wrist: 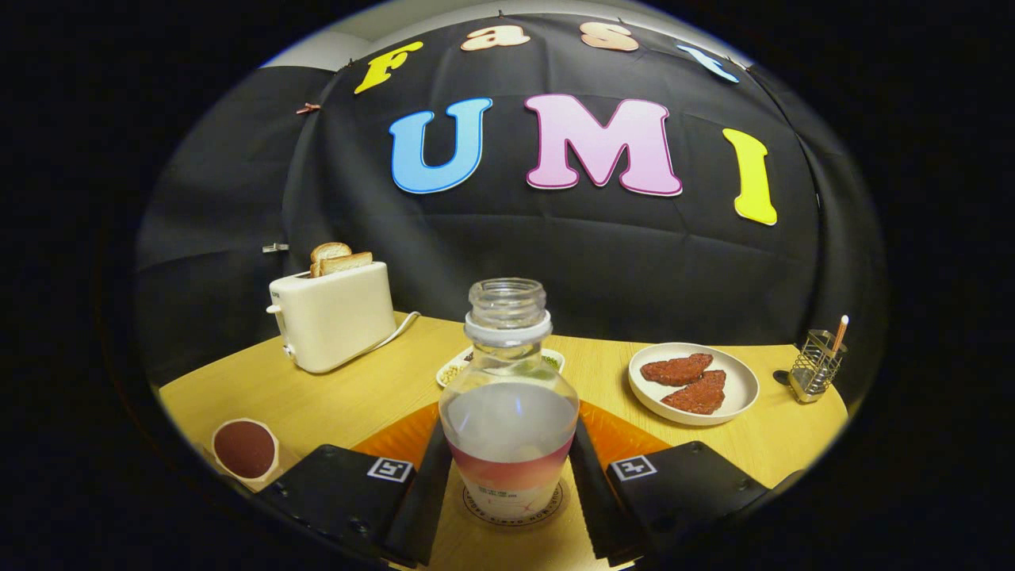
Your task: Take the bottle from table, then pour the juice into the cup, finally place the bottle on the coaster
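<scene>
Upright, half-full bottle (pixel 508 412) between fingers (pixel 420 492).

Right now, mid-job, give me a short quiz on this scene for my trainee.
1. True or false: the bottle has its cap on.
2. What does the bottle stand on? A) plate B) coaster C) toaster
3. Fill in: the fingers of the hand-held gripper press from both sides on the ____.

Key: 1 false, the neck is open. 2 B. 3 bottle.
</scene>
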Available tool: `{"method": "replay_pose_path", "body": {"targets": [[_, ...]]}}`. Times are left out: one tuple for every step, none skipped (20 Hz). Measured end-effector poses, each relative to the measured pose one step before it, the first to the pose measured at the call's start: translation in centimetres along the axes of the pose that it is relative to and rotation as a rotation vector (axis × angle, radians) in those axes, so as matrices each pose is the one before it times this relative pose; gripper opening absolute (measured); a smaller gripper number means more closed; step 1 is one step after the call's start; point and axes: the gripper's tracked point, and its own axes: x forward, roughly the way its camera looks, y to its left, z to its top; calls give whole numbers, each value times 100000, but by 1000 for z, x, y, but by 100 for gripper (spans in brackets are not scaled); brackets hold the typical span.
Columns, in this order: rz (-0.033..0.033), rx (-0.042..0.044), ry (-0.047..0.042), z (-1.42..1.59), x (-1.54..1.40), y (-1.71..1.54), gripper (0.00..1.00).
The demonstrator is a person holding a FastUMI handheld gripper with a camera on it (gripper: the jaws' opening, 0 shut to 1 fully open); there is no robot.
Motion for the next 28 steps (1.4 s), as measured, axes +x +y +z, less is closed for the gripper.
{"method": "replay_pose_path", "body": {"targets": [[70, -596, 178, -113, 151, 10, 75], [-184, -421, -398, 154, -112, 51, 75], [-279, 122, 510, -46, -33, -45, 75], [211, 489, 538, -156, -169, 52, 76], [463, 893, 719, -92, 48, 105, 77], [-217, 994, 485, -26, -71, -157, 79], [642, 1241, 567, -103, -66, 45, 80], [148, 1227, 901, -64, -114, -8, 87], [130, 925, 976, -121, -196, -60, 92], [-64, 440, 299, 192, -424, -61, 98], [-53, -1, 138, 164, -357, -16, 97], [-100, -68, -29, 200, -440, -79, 97], [463, 62, 239, 100, -457, 112, 97], [1213, 77, 709, 62, -633, 361, 97], [836, -226, 732, 121, -718, 297, 97], [694, -568, 438, 200, -780, 222, 98], [289, -918, -121, 380, -798, 111, 98], [17, -908, -408, 509, -974, 43, 98], [-302, -752, -983, 759, -1077, -76, 98], [188, -1241, -1318, 808, -908, -64, 98], [-1102, -3009, -2780, 1296, -1107, -451, 98], [-2439, -3217, -2566, 1484, -1162, -966, 97], [-1639, -2797, -2214, 1160, -1008, -902, 97], [-102, -1295, -1778, 1355, -1034, -566, 97], [1281, -253, -1718, 1264, -1004, -262, 97], [1104, 585, -1362, 1262, -1119, -322, 97], [1177, 321, -924, 1099, -1032, -412, 97], [-70, 598, -408, 903, -1038, -505, 97]]}}
